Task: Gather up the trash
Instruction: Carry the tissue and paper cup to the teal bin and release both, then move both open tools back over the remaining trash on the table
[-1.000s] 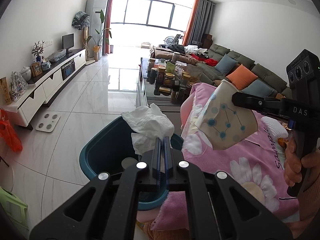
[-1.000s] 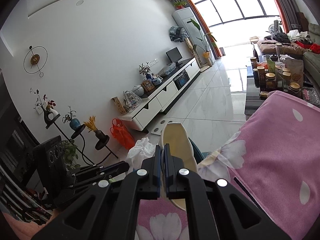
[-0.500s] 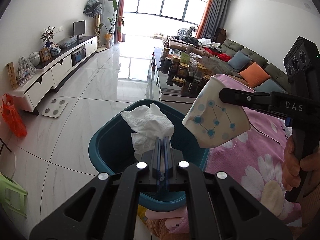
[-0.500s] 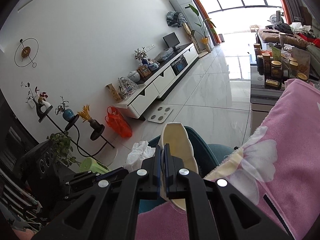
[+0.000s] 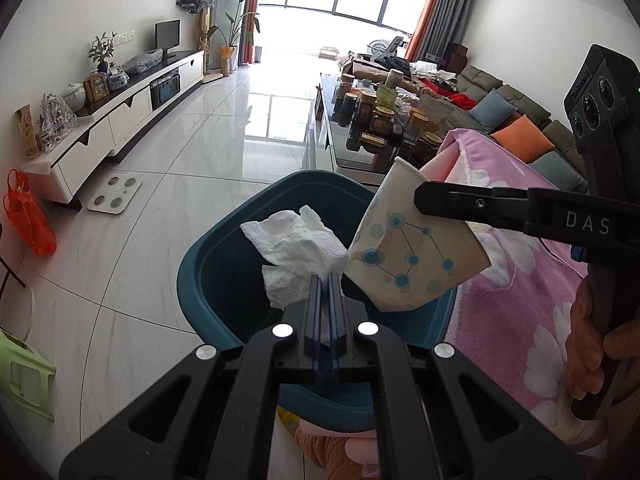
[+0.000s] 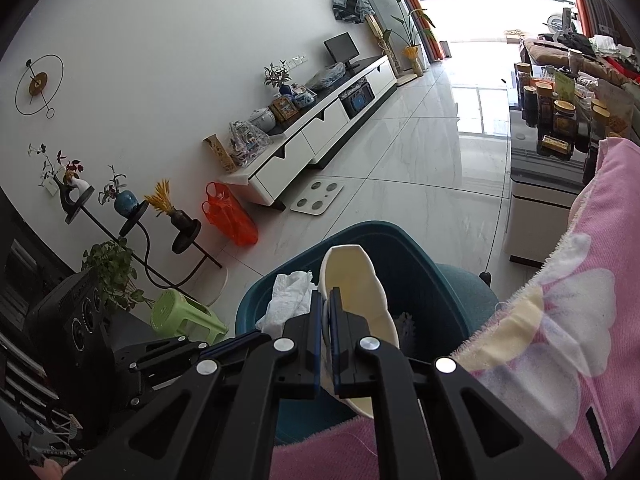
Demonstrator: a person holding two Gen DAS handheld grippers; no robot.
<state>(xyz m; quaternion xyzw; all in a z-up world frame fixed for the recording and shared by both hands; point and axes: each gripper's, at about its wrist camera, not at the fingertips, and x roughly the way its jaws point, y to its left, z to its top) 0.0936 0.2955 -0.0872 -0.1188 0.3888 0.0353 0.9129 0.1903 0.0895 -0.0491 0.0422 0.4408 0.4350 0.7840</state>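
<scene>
A teal bin (image 5: 188, 280) stands on the tiled floor beside a pink flowered blanket (image 5: 520, 280). My left gripper (image 5: 325, 278) is shut on a crumpled white tissue (image 5: 296, 244), which hangs over the bin's opening. My right gripper (image 5: 418, 200) comes in from the right and pinches the wall of a flattened paper cup (image 5: 408, 256) with blue dots, above the bin's right side. In the right wrist view the right gripper (image 6: 327, 294) has the cup (image 6: 352, 272) wall between its jaws, which are opening slightly. The tissue (image 6: 290, 300) hangs beside it over the bin (image 6: 400, 240).
A glass coffee table (image 5: 328, 148) crowded with jars stands just behind the bin. A green stool (image 5: 20, 376) and an orange bag (image 5: 28, 216) are at the left, a white scale (image 5: 116, 196) lies on the floor, and a sofa lies far right.
Both grippers have come down and forward towards the bin. The cup moved from over the pink blanket to over the bin's right side. The tissue now hangs over the opening.
</scene>
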